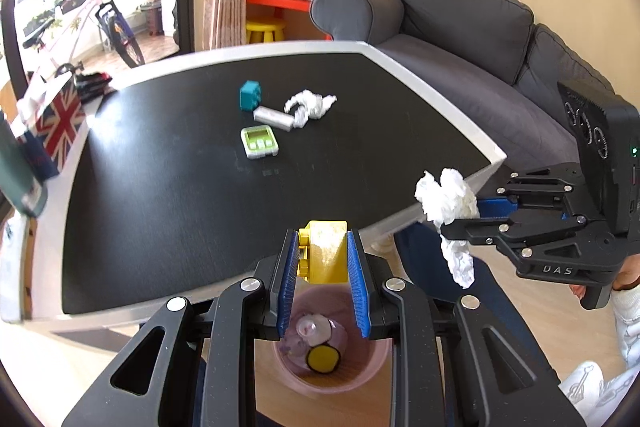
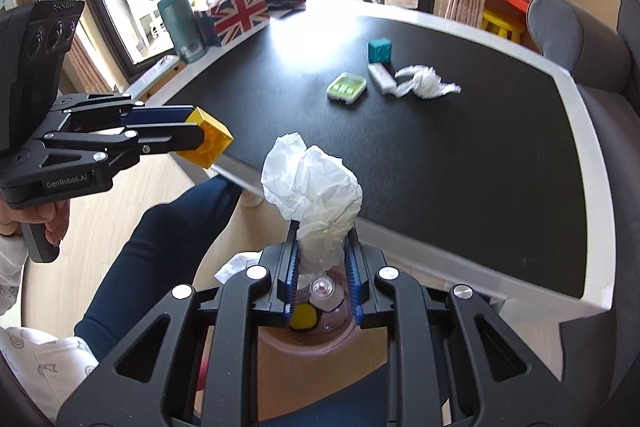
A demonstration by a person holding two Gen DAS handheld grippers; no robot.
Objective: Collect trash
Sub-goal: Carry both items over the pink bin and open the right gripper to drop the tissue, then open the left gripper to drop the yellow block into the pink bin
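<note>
Crumpled tissue (image 2: 314,187) clamped in right gripper (image 2: 322,279), off near table edge, above pink bin (image 2: 320,343).

Yellow block (image 1: 325,251) clamped between blue pads of left gripper (image 1: 323,283), likewise held over pink bin, just off near edge of black table (image 1: 200,187). Inside bin: yellow-capped item (image 1: 323,358) and clear plastic piece (image 1: 312,329). On tabletop, well apart from both grippers: second tissue wad (image 1: 310,107) touching silver bar (image 1: 273,118); teal block (image 1: 251,95) just beside bar; green timer (image 1: 259,143) near bar. At far table edge: Union Jack box (image 2: 239,13) beside dark green cup (image 2: 182,27). Grey sofa (image 1: 460,39) beyond table.
</note>
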